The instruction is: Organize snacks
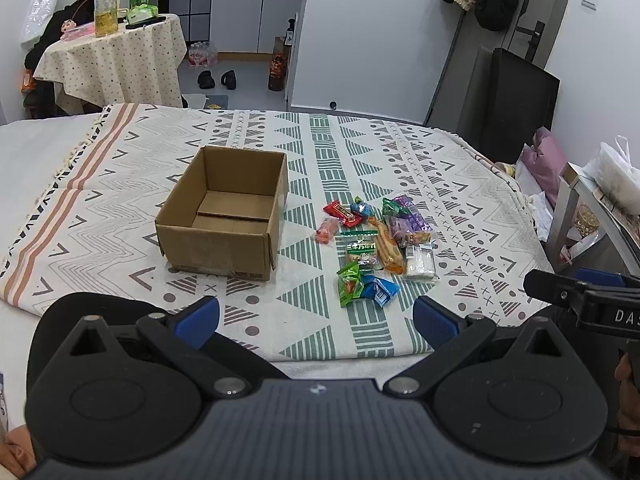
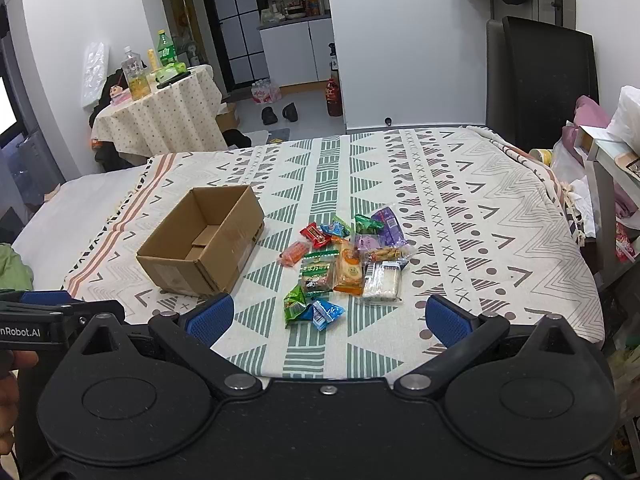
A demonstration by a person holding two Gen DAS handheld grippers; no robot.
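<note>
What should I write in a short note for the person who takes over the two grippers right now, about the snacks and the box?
Left gripper: open, holds nothing, short of the snacks.
Right gripper: open, holds nothing, also short of them.
Cardboard box: open at the top, on the patterned cloth, nothing visible in it.
Snack pile: loose on the cloth, to the right of the box and apart from it. The nearest pieces are a green packet and a blue packet.
Done: nothing packed yet.
Left: probably move every snack into the box, starting with the nearest ones.
</note>
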